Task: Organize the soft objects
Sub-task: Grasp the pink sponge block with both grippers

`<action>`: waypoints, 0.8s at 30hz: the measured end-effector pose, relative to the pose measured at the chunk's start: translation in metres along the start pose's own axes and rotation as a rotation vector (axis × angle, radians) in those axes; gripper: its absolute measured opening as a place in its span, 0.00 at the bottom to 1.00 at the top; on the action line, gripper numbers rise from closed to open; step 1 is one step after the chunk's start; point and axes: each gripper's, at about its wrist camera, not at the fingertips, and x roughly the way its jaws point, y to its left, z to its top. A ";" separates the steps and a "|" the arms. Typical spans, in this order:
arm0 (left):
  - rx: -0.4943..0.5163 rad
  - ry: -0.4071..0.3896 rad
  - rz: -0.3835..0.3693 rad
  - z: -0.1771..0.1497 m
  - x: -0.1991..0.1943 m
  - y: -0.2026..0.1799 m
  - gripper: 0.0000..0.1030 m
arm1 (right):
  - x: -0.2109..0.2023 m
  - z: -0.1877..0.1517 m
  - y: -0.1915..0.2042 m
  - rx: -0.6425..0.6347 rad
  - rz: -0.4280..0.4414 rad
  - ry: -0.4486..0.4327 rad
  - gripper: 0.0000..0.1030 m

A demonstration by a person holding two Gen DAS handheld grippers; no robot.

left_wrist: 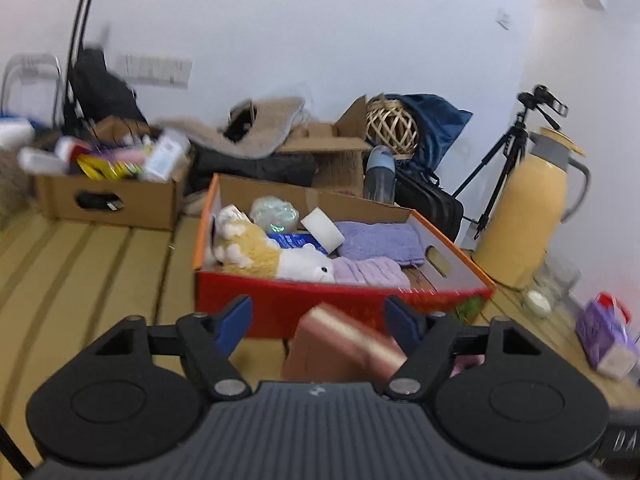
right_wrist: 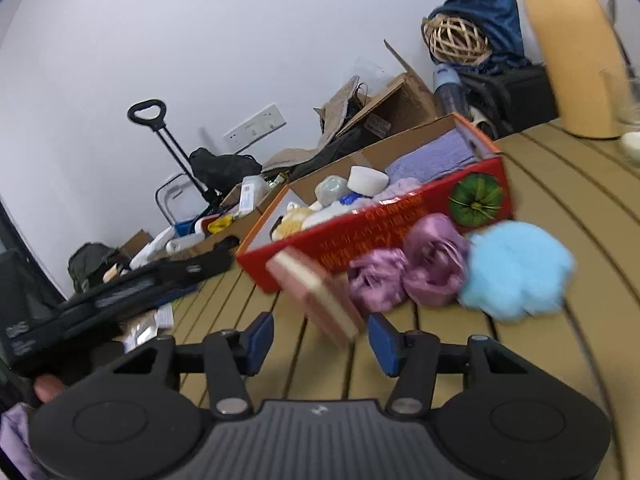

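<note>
Both claws stand open and empty, the left gripper (left_wrist: 318, 322) and right gripper (right_wrist: 320, 338) each near a pink sponge (right_wrist: 316, 296). At one o'clock, purple poufs (right_wrist: 408, 276) and a blue pouf (right_wrist: 516, 270) remain outside the half-filled red box (right_wrist: 400, 224).

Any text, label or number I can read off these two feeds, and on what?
"DA": pale letters, cut off, on dark gear at the frame's right edge.
Yellow print on the red box: too blurred to read.
Blue packet inside the box: unreadable.
Purple pack: unreadable.
</note>
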 end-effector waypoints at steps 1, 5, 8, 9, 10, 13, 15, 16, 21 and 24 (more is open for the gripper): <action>-0.025 0.021 -0.008 0.001 0.014 0.006 0.59 | 0.011 0.003 -0.001 0.009 0.004 0.004 0.49; -0.114 0.072 -0.092 -0.010 0.028 0.028 0.33 | 0.043 0.004 -0.005 0.018 0.032 0.009 0.31; -0.160 0.048 -0.118 -0.024 0.004 0.037 0.26 | 0.044 -0.002 -0.006 -0.015 0.065 0.010 0.28; -0.173 0.039 -0.122 -0.030 -0.007 0.038 0.26 | 0.044 -0.002 -0.006 -0.015 0.065 0.010 0.24; -0.184 0.033 -0.129 -0.039 -0.021 0.037 0.26 | 0.037 -0.005 -0.005 -0.021 0.094 0.034 0.24; -0.214 0.052 -0.179 -0.066 -0.063 0.029 0.27 | 0.024 -0.014 -0.001 -0.071 0.087 0.065 0.27; -0.218 0.082 -0.184 -0.080 -0.081 0.024 0.28 | -0.007 -0.030 -0.001 -0.101 0.094 0.069 0.32; -0.220 0.087 -0.172 -0.085 -0.089 0.023 0.32 | -0.007 -0.030 -0.001 -0.101 0.094 0.069 0.35; -0.263 0.089 -0.152 -0.093 -0.098 0.025 0.38 | -0.026 -0.036 -0.007 -0.094 0.062 0.056 0.52; -0.264 0.104 -0.127 -0.095 -0.089 0.024 0.38 | -0.021 -0.039 -0.012 -0.065 0.065 0.074 0.50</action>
